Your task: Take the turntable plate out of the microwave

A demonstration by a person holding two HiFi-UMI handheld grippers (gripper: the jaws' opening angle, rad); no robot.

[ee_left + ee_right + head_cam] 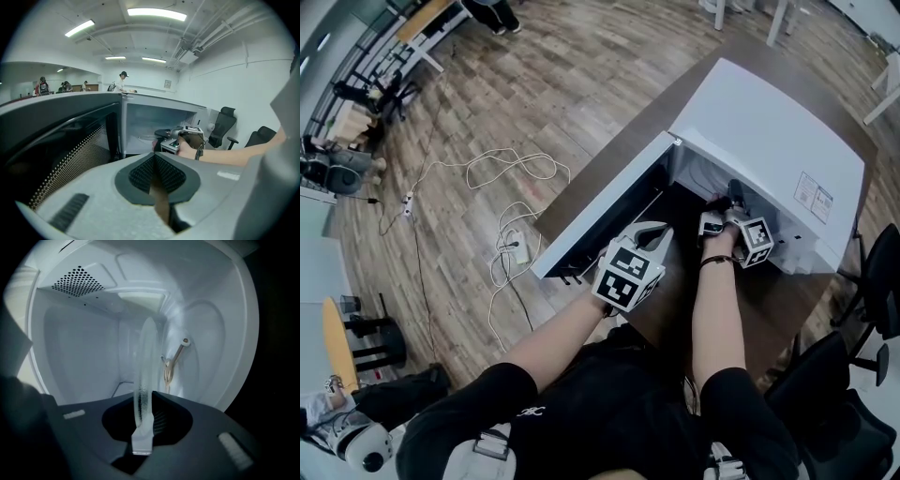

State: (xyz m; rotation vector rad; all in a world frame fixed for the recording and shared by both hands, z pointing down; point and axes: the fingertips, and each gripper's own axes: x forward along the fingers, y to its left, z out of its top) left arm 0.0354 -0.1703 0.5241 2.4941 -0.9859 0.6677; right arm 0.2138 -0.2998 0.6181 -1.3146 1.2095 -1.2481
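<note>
The white microwave (769, 131) stands on a brown table with its door (600, 220) swung open to the left. My right gripper (733, 192) reaches into the cavity. In the right gripper view the clear glass turntable plate (145, 366) shows edge-on, its rim between the two pads of my right gripper (143, 413), which is shut on it. A beige roller support (173, 359) lies on the cavity floor beside the plate. My left gripper (155, 171) hangs outside in front of the door, shut with nothing in it, and from there my right gripper (161, 136) is seen inside the microwave (154, 117).
The perforated inner face of the door (70, 159) is close on the left gripper's left. White cables (502, 187) trail over the wooden floor left of the table (609, 159). Black office chairs (862, 309) stand at the right. People are at the far wall (123, 79).
</note>
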